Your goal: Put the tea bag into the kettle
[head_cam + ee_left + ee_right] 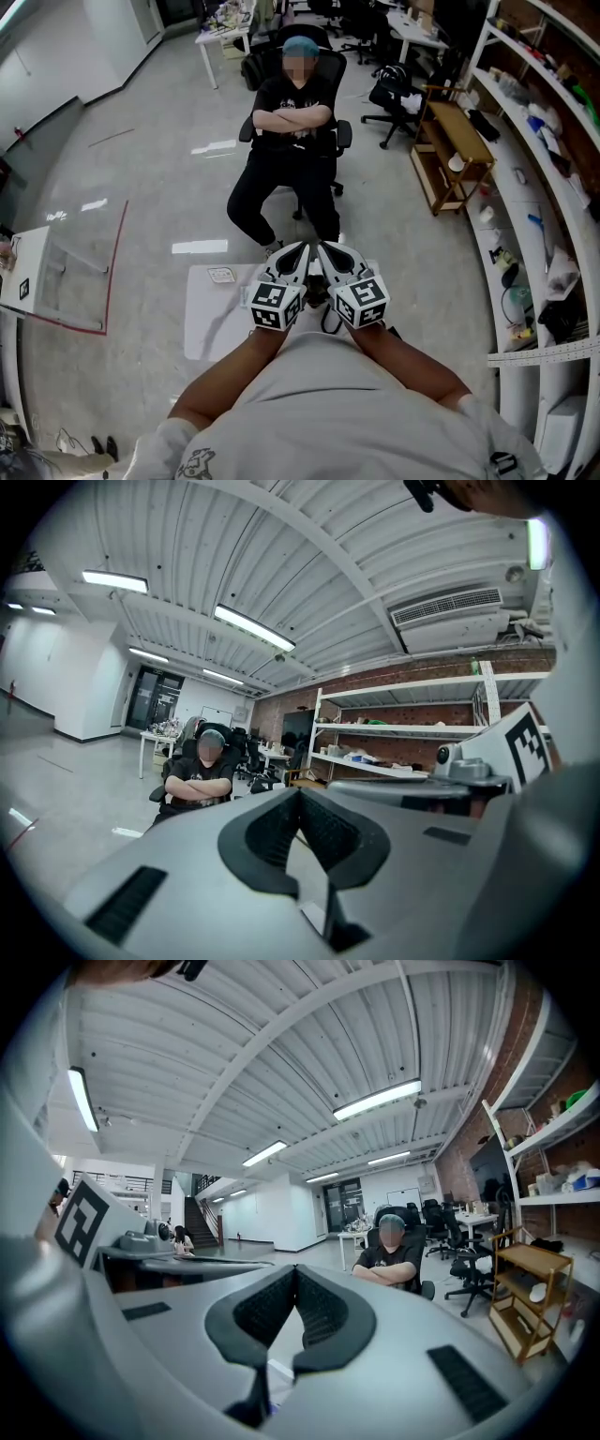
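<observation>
1. Glossy grey floor [141,187] spreads through a wide workroom, with white wall shelves [553,187] along the right and a small wooden shelf cart [455,155] beside them.
2. A person in black clothes [291,122] sits with arms crossed on a black swivel chair [330,66] beyond a low white rectangular bench [211,323].
3. Over that bench, the grey plastic left gripper [302,248] and grey plastic right gripper [326,248] are side by side, roughly level, pointing towards the seated person.
4. The left gripper's black ribbed fingers [272,832] meet at the tips, with nothing between them.
5. The right gripper's fingers [323,1312] are likewise pressed together and empty.
6. Neither tea bag nor kettle can be made out. A small pale flat packet [222,275] lies at the bench's far left corner and a dark shape [328,323] shows under the grippers, both too unclear to name.
</observation>
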### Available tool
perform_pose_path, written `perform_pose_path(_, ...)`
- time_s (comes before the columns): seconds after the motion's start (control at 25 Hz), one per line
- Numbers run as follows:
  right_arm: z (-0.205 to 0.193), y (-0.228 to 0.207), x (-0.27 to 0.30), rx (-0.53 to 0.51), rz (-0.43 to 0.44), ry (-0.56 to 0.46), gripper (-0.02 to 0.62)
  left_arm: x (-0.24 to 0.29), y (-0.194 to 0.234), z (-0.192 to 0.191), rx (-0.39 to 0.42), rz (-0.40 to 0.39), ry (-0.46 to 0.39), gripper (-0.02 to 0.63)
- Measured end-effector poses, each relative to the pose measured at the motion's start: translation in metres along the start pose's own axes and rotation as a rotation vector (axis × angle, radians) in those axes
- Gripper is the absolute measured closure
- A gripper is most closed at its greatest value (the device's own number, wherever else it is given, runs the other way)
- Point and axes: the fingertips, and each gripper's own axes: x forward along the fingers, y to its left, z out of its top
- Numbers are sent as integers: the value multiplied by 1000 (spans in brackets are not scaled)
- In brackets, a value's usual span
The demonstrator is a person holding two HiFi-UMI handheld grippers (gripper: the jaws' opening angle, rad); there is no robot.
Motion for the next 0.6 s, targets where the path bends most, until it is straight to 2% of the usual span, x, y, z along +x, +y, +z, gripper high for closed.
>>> perform_pose_path(0.6, -6, -20, -20, 21, 16, 0, 586, 12, -21, -4, 4, 26, -7, 598)
